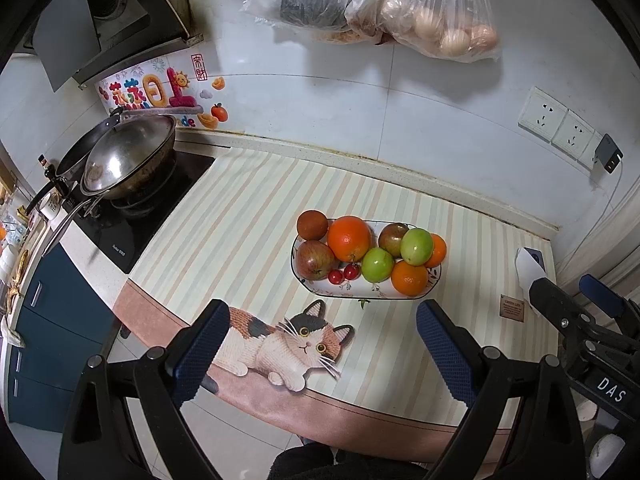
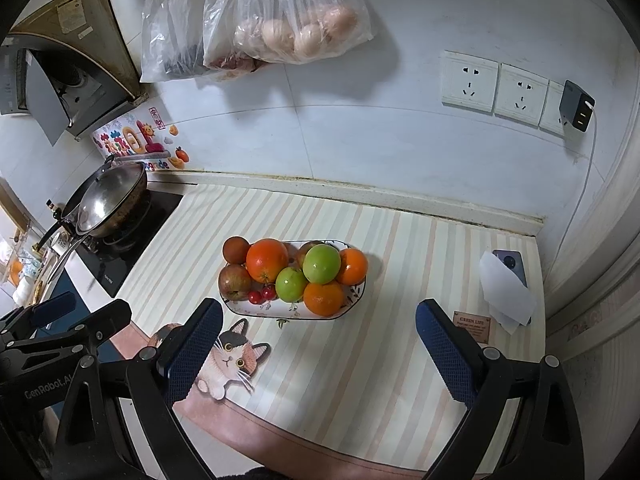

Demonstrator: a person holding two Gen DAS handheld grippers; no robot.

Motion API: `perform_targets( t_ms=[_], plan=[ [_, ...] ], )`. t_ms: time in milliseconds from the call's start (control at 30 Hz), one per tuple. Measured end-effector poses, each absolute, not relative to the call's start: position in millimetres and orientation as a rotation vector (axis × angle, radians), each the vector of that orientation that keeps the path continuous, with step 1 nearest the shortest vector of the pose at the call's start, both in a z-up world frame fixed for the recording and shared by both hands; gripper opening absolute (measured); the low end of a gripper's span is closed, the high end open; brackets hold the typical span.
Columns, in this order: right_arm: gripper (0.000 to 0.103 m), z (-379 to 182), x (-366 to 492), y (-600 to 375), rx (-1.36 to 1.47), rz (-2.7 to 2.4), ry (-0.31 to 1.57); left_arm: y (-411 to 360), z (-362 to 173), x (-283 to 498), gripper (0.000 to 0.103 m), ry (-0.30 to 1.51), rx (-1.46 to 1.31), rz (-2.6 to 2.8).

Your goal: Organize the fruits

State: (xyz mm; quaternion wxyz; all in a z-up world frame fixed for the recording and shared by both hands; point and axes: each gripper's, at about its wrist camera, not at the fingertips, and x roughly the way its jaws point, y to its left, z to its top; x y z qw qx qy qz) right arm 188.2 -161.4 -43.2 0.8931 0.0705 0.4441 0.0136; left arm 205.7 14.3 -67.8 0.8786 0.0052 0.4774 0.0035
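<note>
A white patterned plate (image 1: pixel 340 291) (image 2: pixel 248 309) sits on the striped mat and is piled with fruit: oranges (image 1: pixel 349 238) (image 2: pixel 267 260), green apples (image 1: pixel 417 246) (image 2: pixel 321 263), red apples (image 1: pixel 315 260) (image 2: pixel 235 281), a brown fruit (image 1: pixel 312 224) (image 2: pixel 236 249) and small red cherries (image 1: pixel 344 274) (image 2: pixel 262 294). My left gripper (image 1: pixel 322 344) is open and empty, held above the mat's near edge in front of the plate. My right gripper (image 2: pixel 320 344) is open and empty, also in front of the plate. Each gripper shows at the side of the other's view.
A wok with a lid (image 1: pixel 120 160) (image 2: pixel 106 204) stands on the hob at the left. Plastic bags (image 1: pixel 400 4) (image 2: pixel 280 20) hang on the wall. A phone under white paper (image 1: pixel 530 268) (image 2: pixel 506 284) lies at the right. Wall sockets (image 2: pixel 496 88) carry a charger.
</note>
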Motion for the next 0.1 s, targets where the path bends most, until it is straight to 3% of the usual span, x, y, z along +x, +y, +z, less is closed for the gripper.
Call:
perform_targets(
  t_ms=[100],
  plan=[
    [0.099,-43.5,185.7,-162.3,0.147,0.026,0.920,13.8,-65.6,203.7,0.096,0.990,0.004,0.012]
  ],
)
